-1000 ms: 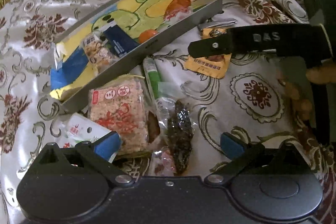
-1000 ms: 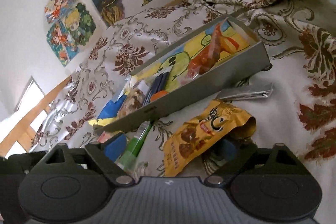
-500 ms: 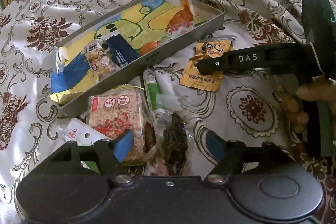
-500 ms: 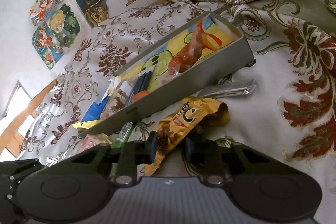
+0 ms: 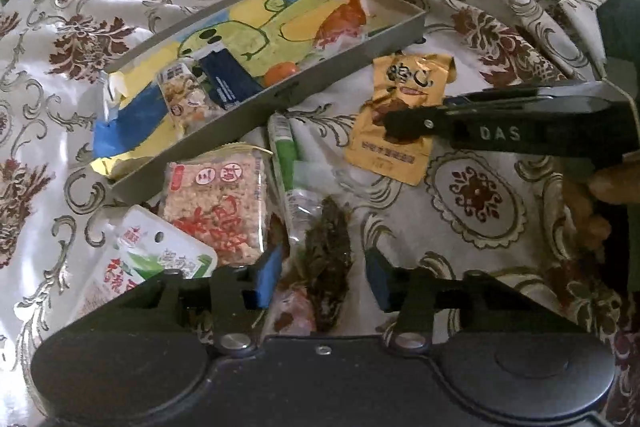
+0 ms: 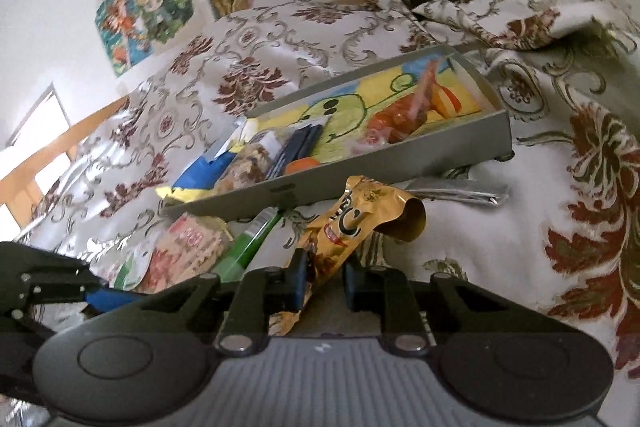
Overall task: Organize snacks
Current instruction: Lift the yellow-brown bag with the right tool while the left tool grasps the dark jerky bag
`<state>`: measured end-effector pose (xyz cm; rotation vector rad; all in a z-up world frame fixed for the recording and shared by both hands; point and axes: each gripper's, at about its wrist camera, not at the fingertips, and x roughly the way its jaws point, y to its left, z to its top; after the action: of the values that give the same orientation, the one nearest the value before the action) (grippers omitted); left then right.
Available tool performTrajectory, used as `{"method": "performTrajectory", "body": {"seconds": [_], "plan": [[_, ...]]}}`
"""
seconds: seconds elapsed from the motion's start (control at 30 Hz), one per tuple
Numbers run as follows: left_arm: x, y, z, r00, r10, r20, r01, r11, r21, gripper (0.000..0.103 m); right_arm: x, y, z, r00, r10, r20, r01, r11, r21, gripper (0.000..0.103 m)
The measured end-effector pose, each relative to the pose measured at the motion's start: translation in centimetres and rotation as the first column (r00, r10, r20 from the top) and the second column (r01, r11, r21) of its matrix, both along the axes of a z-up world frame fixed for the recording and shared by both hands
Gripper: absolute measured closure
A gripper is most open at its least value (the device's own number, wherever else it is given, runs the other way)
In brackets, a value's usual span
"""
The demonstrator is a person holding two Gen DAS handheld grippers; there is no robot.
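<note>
Our gold snack bag lies on the flowery cloth, just in front of the grey tray. Our right gripper pinches its near end, and its jaws are closing the last little bit on the bag. The far end curls up, so we think it is light and floppy. We should lift it slowly, carry it over the tray wall, and let go only when it is over a bare spot inside.

Our left gripper is closing too, with the dark snack in the clear wrapper between its blue pads. The pads do not touch it yet. We should squeeze the middle, not the thin edge. The rice cake pack and green stick lie just beside it, so we must not catch them.
</note>
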<state>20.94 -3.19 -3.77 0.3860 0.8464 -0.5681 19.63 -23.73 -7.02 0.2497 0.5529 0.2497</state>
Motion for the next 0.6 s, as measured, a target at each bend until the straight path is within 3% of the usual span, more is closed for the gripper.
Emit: {"method": "performTrajectory", "body": {"seconds": [0.27,0.4,0.6], "plan": [[-0.1,-0.2,0.7,0.999,0.033,-0.002,-0.033,0.999,0.013,0.071,-1.1,0.7,0.8,0.999,0.049,-0.004,-0.050,0.998,-0.026,0.083],[-0.9,-0.3,1.5,1.000,0.022,0.006,-0.022,1.000,-0.013,0.078,-1.5,0.9,1.3,0.998,0.066,0.009,-0.065,0.996,-0.054,0.086],[-1.6,-0.5,2.3,0.999,0.013,-0.037,-0.016,0.997,-0.082,0.078,-2.0,1.0,1.9,0.997,0.077,0.011,-0.076,0.994,-0.078,0.088]]}}
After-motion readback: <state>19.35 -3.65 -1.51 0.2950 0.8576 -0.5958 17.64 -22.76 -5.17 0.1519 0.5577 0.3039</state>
